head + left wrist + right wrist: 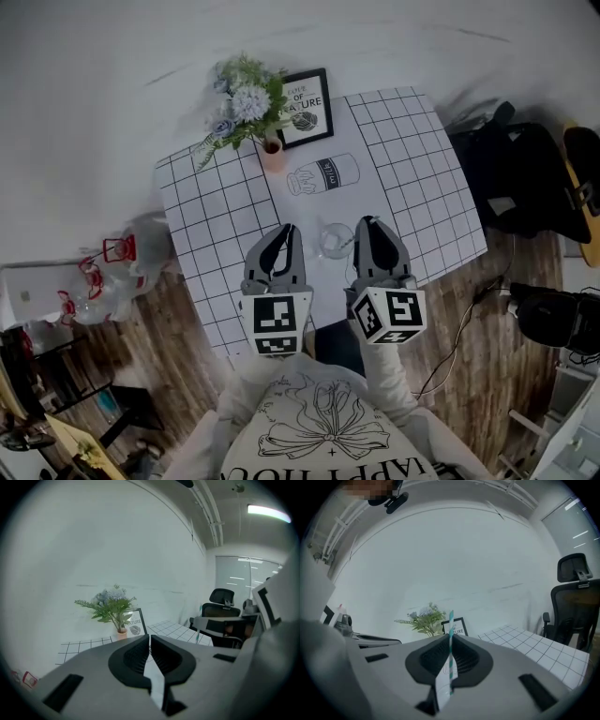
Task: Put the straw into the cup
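A clear glass cup (335, 240) stands on the grid-patterned tablecloth (422, 178), near the table's front edge and between my two grippers. My right gripper (364, 225) is just right of the cup and is shut on a green-and-white striped straw (450, 625). The straw stands upright between the jaws (450, 637), its top poking above them. My left gripper (289, 231) is just left of the cup, and its jaws (149, 638) are pressed together with nothing in them. The cup is hidden in both gripper views.
At the table's back stand a small pot of flowers (270, 150) and a framed picture (307, 108). A milk-bottle drawing (323, 175) is printed on the cloth. A black bag (525, 178) lies on the floor to the right, plastic bags (103, 277) to the left. An office chair (574, 606) stands beyond.
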Demonstrator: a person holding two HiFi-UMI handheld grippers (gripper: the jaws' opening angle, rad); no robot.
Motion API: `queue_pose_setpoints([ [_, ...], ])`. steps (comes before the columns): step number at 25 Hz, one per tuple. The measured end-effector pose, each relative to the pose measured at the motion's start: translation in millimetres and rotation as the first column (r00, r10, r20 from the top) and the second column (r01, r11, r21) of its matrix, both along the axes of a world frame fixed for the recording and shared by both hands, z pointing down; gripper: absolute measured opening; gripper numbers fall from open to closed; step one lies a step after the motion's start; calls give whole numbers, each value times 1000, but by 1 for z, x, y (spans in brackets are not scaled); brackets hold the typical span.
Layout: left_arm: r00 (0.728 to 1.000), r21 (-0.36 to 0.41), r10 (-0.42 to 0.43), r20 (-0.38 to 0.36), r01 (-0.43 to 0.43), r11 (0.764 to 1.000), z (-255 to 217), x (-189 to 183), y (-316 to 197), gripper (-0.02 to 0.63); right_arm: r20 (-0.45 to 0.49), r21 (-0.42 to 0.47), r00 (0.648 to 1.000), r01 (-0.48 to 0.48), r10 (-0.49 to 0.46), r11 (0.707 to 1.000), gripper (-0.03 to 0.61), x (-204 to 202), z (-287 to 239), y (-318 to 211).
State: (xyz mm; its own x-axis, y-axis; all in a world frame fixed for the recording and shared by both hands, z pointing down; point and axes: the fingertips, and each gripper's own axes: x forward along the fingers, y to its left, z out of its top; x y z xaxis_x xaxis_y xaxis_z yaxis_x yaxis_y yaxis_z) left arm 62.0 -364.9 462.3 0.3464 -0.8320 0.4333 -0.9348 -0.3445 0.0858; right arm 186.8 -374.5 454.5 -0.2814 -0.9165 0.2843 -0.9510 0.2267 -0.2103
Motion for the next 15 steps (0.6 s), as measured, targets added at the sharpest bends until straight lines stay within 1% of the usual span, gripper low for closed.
queue_pose_setpoints([
  [6,999,-54,-29,14,30,998,25,4,-7,14,7,-69,999,52,-52,996,15,-3,33,-12],
  [15,998,-120,-61,30,64,991,59,2,-9,14,12,-152,994,110,-110,982,15,-11,79,-19],
])
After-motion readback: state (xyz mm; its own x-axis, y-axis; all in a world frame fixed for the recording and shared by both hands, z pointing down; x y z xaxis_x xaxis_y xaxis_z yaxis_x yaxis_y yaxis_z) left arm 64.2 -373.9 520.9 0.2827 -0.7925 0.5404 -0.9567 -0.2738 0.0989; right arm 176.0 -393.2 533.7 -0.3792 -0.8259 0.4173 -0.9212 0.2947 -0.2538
